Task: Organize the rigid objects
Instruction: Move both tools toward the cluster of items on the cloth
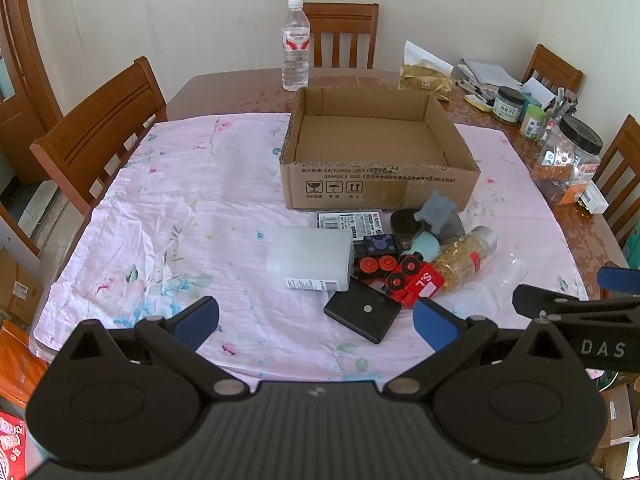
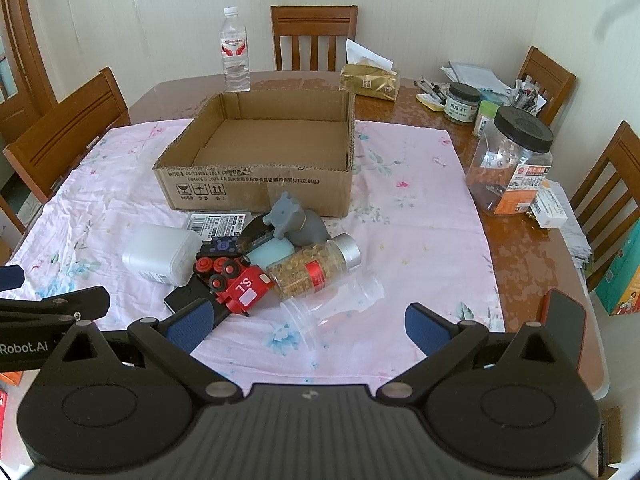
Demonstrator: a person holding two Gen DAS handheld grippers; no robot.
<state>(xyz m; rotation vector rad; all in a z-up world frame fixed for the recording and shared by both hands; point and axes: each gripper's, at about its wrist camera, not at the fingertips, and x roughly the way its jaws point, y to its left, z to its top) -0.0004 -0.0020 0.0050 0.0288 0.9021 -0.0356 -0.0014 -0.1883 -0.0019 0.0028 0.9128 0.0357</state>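
**Empty box waits behind a heap of loose items, both grippers unloaded**

The table (image 1: 240, 92) carries a pink floral cloth (image 1: 168, 208), and on it the open cardboard box (image 1: 376, 176) serves as the landmark. Its inside looks bare in both views, so sorting has probably not begun.

Just in front of the box lies the heap to be organized, bunched together, most pieces touching or overlapping. The white plastic container (image 1: 310, 260) lies on its side at the box's front-left. A pill bottle (image 1: 466, 258) with a silver cap lies toward the box's front-right, with a clear plastic cup (image 2: 332, 304) tipped over beside it. A grey rubbery toy (image 1: 438, 214) sits nearest the box wall. A red toy train (image 1: 404, 278) lies in the middle of the heap, partly over a black flat device (image 1: 362, 314) at the edge farthest from the box.

The left gripper (image 1: 316, 320) and right gripper (image 2: 306, 320) both hover short of the heap, fingers spread wide and holding nothing.

The right wrist view shows the clear cup plainly; in the left view it is only a faint glint. The left view shows the black device whole, while the right view hides most of it behind a finger.
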